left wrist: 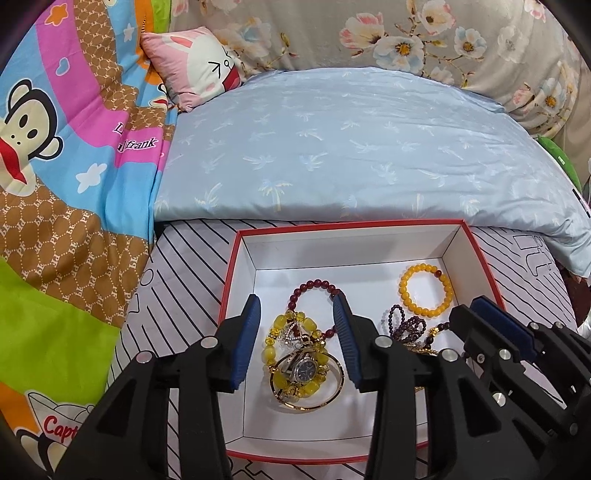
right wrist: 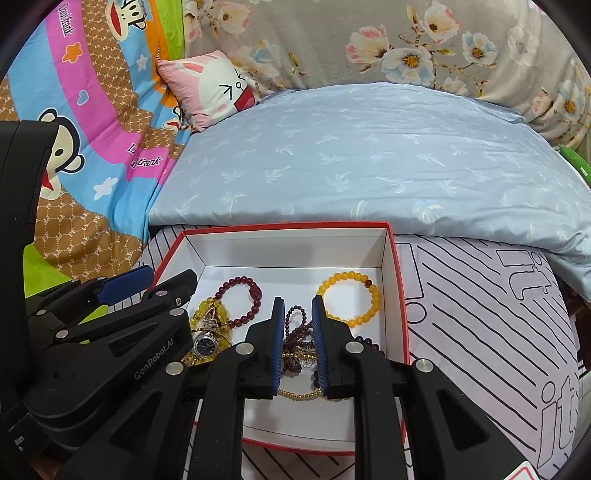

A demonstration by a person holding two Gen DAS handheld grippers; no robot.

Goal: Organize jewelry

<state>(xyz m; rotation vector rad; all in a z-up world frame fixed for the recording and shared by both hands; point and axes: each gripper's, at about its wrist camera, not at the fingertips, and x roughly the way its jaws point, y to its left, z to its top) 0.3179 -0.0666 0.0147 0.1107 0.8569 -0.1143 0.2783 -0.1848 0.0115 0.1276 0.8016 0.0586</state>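
Note:
A red box with a white inside (left wrist: pixel 452 243) (right wrist: pixel 400 280) lies on the bed and holds jewelry. My left gripper (left wrist: pixel 297 314) is open above a pile with a yellow bead bracelet, a gold bangle and a wristwatch (left wrist: pixel 304 369) (right wrist: pixel 207 345); a dark red bead bracelet (left wrist: pixel 314 286) (right wrist: pixel 240 299) lies behind it. My right gripper (right wrist: pixel 298 317) hangs over a tangle of dark purple beads (right wrist: pixel 295 332) (left wrist: pixel 404 325), its jaws narrow around it, a small gap still showing. An orange-yellow bead bracelet (left wrist: pixel 424 290) (right wrist: pixel 349 299) lies at the box's back right.
The box rests on a white sheet with black lines (right wrist: pixel 480 314). A light blue pillow (left wrist: pixel 351 147) lies just behind the box. A colourful cartoon quilt (left wrist: pixel 74 184) is at left, a small pink cushion (left wrist: pixel 199 66) and floral fabric (left wrist: pixel 406 33) behind.

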